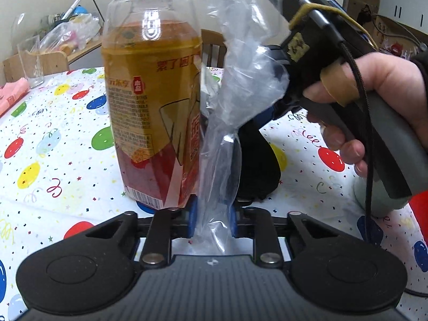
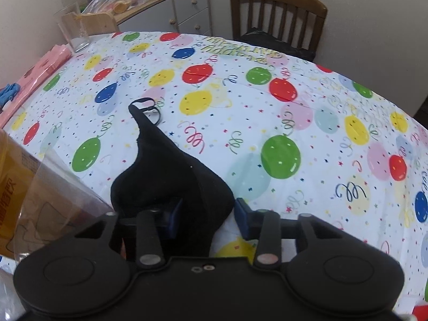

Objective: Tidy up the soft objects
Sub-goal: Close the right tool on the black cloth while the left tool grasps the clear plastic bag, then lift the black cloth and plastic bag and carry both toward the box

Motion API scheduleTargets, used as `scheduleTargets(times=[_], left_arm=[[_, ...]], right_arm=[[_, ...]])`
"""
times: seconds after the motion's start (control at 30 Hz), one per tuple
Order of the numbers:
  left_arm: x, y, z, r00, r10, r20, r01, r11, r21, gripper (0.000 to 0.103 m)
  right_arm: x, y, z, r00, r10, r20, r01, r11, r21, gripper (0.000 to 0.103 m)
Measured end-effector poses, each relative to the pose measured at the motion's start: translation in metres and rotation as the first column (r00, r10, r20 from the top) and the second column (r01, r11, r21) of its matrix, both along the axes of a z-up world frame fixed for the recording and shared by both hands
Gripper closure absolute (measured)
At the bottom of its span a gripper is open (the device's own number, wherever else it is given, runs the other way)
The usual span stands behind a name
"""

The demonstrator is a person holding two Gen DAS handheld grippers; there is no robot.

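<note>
My left gripper point(image 1: 213, 218) is shut on a clear plastic bag point(image 1: 235, 85) that stands up between its blue pads. A black soft cloth item point(image 1: 256, 165) lies just behind the bag on the balloon-print tablecloth point(image 1: 58, 144). In the right wrist view the same black cloth point(image 2: 171, 176), with a thin loop at its far end, lies between the fingers of my right gripper point(image 2: 208, 211), whose jaws stand apart around it. The right gripper's body and the hand holding it point(image 1: 374, 99) show at the right of the left wrist view.
A tall drink bottle point(image 1: 152, 101) with amber liquid stands left of the bag, touching the left finger; its edge shows in the right wrist view point(image 2: 24, 187). A pink packet point(image 2: 40, 72) and a glass point(image 2: 75, 26) sit far left. A wooden chair point(image 2: 278, 13) stands behind.
</note>
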State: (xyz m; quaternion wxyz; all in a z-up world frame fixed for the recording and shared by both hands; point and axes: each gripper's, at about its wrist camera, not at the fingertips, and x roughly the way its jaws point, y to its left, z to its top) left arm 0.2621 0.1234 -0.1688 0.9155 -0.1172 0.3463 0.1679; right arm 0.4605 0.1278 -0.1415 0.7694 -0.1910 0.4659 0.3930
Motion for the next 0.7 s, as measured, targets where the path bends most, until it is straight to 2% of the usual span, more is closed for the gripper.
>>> scheduleTargets(times=[0.13,0.4,0.7], left_arm=[[-0.001,0.005,0.001,1.000,-0.005,0.008,0.005,1.000,-0.011,0.090],[-0.008,0.003,0.005,1.000,-0.021,0.014,0.021,1.000,-0.015,0.093],[-0.022,-0.005,0.027,0.997,-0.043,0.056,0.044,0.999,-0.011,0.094]], right_arm=[[0.001,-0.008,0.001,0.999,-0.034,-0.001,0.034,0.999,0.008,0.085],[-0.010,-0.025,0.019,0.992,-0.085,0.089,0.084,0.996,0.016,0.094],[-0.020,-0.059,0.058,0.979,-0.153,0.136,0.143,0.986,0.081,0.096]])
